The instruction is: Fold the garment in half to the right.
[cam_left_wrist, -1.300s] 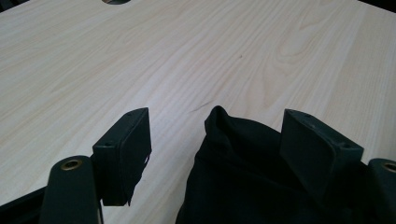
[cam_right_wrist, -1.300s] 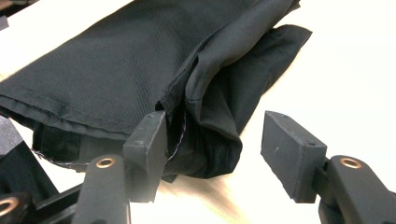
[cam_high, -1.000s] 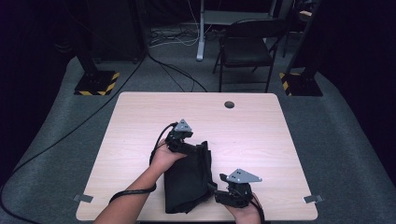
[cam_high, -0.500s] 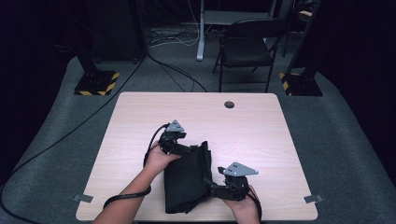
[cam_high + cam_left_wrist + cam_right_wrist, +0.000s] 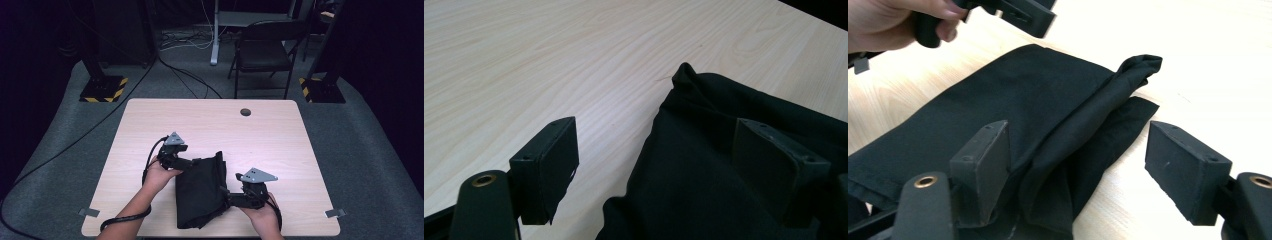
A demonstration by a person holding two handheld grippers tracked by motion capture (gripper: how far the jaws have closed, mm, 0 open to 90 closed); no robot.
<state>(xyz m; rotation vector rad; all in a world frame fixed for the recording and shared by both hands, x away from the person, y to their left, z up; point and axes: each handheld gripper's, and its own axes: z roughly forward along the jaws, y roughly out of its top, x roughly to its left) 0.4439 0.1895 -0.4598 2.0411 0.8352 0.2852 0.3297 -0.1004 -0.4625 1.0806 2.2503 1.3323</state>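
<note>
Two open grippers (image 5: 192,162) (image 5: 227,196) flanking the folded black cloth (image 5: 200,192).

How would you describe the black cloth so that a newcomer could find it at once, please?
On the pale wooden table, look near the front edge, between the person's two hands. The folded black cloth lies there, the one soft, crumpled thing, with a bunched fold along its right side.

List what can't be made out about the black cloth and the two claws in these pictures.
- Black cloth: what garment it is. High view too small and dark; both gripper views cut it off at their bottom edge.
- Cloth's underside: hidden against the table.
- Left claw: its right jaw blends into the dark cloth, so contact is unclear.
- Right claw: cloth lies between its open jaws; folds hide the layers.
</note>
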